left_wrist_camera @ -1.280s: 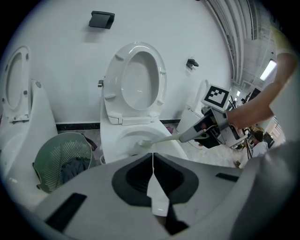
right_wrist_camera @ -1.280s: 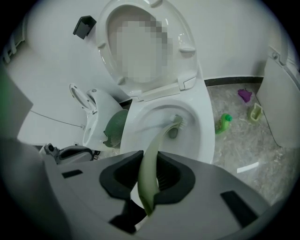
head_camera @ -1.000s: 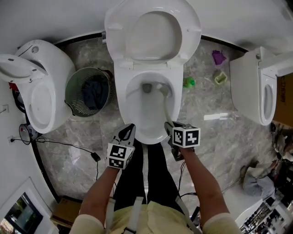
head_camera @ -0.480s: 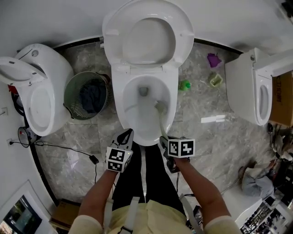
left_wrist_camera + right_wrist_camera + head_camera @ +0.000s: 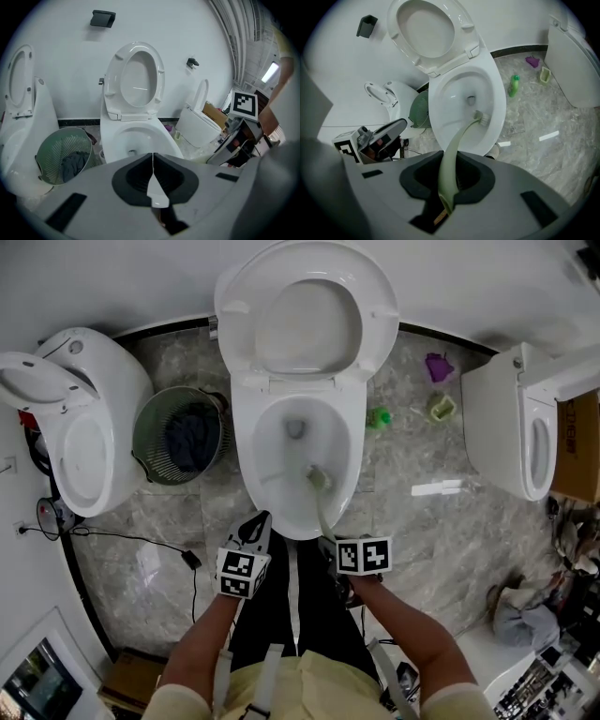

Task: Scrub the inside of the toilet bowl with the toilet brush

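Grey marble floor [image 5: 412,549] surrounds the white toilet bowl [image 5: 242,457], its lid [image 5: 305,324] raised at 12 o'clock. The right tongs [image 5: 451,164] are clamped on the pale green handle of the toilet brush [image 5: 461,133], whose head sits inside the bowl at 5 o'clock of the drain. The left tongs [image 5: 153,160] are pressed together with nothing between them, just off the front rim at 7 o'clock.

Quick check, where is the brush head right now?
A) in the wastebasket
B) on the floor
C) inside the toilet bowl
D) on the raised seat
C: the head of the toilet brush sits inside the toilet bowl, handle clamped in the right gripper.
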A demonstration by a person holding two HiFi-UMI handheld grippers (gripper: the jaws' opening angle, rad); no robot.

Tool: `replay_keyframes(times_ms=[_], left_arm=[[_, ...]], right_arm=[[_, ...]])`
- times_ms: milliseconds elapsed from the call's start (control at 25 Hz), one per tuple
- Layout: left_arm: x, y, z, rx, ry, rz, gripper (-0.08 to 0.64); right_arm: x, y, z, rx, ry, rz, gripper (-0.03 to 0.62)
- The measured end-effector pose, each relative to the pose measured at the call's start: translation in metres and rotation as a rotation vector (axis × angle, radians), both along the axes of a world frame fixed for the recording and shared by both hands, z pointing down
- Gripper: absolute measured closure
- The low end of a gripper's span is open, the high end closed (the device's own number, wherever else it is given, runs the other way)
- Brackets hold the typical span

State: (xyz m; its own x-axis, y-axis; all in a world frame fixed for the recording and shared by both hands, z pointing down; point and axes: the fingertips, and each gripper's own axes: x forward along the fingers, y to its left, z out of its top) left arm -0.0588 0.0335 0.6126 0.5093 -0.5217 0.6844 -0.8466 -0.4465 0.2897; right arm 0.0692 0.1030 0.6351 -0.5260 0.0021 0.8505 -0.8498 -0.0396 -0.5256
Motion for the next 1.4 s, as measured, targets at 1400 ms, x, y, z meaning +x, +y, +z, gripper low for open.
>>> replay_keyframes(times_ms=[1400], left_arm=[[-0.010, 0.001, -0.003, 0.012, 0.002, -0.059, 0.546]], right_arm=[[-0.096, -0.045, -0.011, -0.023, -0.293, 0.074, 0.511]])
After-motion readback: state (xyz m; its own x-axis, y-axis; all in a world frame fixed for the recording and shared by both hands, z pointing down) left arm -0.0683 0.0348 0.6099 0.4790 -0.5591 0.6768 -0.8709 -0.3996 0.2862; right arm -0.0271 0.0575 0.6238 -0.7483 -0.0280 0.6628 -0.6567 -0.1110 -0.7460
